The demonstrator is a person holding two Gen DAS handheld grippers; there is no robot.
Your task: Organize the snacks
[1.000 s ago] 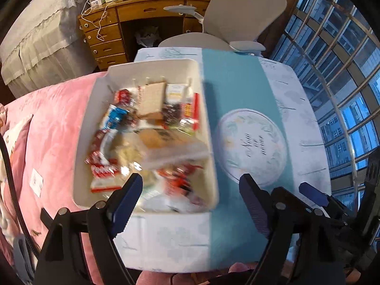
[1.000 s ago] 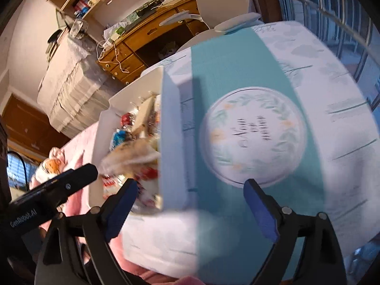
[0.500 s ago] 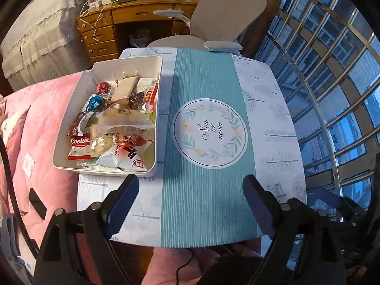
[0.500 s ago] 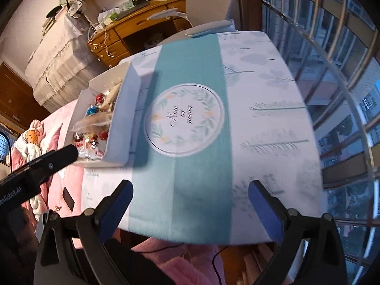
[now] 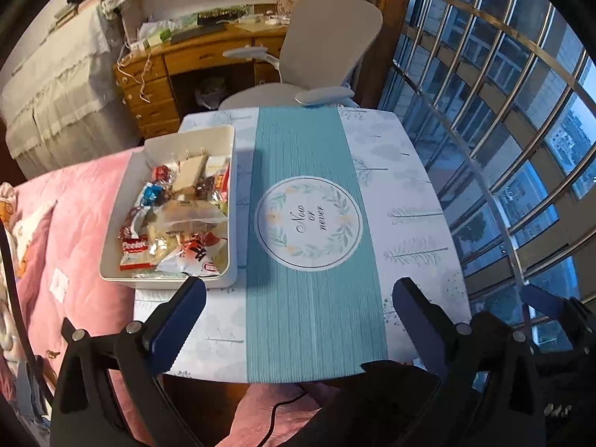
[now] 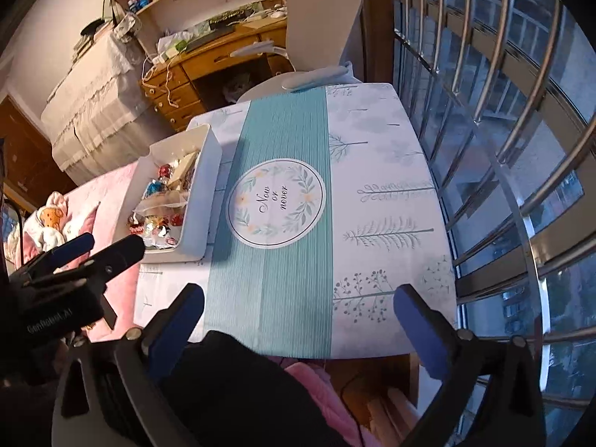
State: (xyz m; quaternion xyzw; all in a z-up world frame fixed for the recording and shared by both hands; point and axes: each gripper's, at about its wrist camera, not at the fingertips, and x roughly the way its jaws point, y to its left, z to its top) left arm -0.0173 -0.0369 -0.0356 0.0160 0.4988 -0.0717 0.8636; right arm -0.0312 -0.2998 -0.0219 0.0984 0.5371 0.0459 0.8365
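Note:
A white rectangular bin (image 5: 228, 171) (image 6: 203, 193) stands at the table's left edge, filled with several wrapped snacks (image 5: 178, 219) (image 6: 160, 201): red, blue, beige and clear packets. My left gripper (image 5: 300, 298) hangs high over the table's near edge, its jaws still opening, with nothing between them. My right gripper (image 6: 298, 300) is likewise high over the near edge, jaws opening wide and empty. The bin lies ahead and left of both. In the right wrist view the left gripper's body (image 6: 74, 260) shows at the left.
The table (image 5: 406, 223) wears a white tree-print cloth with a teal runner (image 5: 309, 260) and a round emblem. A grey chair (image 5: 327, 44) stands at the far side, a wooden desk (image 5: 193, 59) behind it. Pink bedding (image 5: 74, 223) lies left, a barred window (image 5: 521, 111) right.
Both grippers have pulled back and up from the bin, so the whole table shows now. Their jaws have spread wider. The bin of snacks has stayed in place.

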